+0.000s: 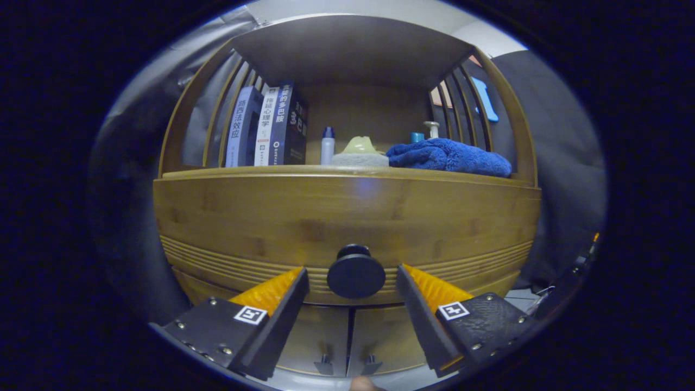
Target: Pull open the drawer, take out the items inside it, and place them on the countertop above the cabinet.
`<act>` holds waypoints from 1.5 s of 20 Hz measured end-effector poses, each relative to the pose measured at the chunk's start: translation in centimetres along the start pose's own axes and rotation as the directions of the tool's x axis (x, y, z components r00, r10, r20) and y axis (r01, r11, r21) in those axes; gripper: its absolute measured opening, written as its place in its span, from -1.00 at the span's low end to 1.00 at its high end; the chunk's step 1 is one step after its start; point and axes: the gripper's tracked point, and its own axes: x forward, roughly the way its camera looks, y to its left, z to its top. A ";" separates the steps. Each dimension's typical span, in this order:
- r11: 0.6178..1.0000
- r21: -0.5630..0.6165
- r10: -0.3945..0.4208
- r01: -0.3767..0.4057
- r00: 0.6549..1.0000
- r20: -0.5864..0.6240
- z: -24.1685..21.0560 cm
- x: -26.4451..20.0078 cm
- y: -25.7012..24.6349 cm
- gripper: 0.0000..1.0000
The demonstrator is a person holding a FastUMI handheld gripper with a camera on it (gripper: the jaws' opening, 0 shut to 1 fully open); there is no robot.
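A wooden drawer front (347, 217) spans the bamboo cabinet, closed flush with it. Its round black knob (355, 274) sits between my two fingertips, with a gap on each side. My gripper (353, 274) is open around the knob and neither finger (282, 293) touches it. The countertop (304, 171) runs just above the drawer, under a shelf roof. What lies inside the drawer is hidden.
On the countertop stand three upright books (266, 130), a small white bottle with a blue cap (327, 145), a pale sponge-like block (360, 155) and a folded blue towel (450, 156). Two lower cabinet doors with small handles (347, 361) sit below the drawer. Slatted sides flank the shelf.
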 end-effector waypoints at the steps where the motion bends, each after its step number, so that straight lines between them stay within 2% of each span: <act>1: 1.000 -0.009 0.000 0.000 1.000 0.001 -0.1 0.0 0.0 0.98; 5: 1.000 -0.014 0.004 -0.004 1.000 0.014 0.0 0.0 0.1 0.98; 8: 0.999 -0.016 0.030 -0.030 0.999 -0.025 -0.5 -0.3 0.8 0.97; 17: 0.999 0.023 0.047 -0.045 0.995 -0.089 2.2 -6.3 1.4 0.98; 21: 1.000 0.003 0.021 -0.021 0.995 -0.093 5.3 -10.0 -0.8 0.98; 24: 0.998 -0.011 0.066 -0.067 0.994 -0.085 8.6 -13.4 -1.3 0.98; 30: 0.996 -0.025 0.082 -0.084 0.996 -0.041 15.9 -19.7 -3.1 0.98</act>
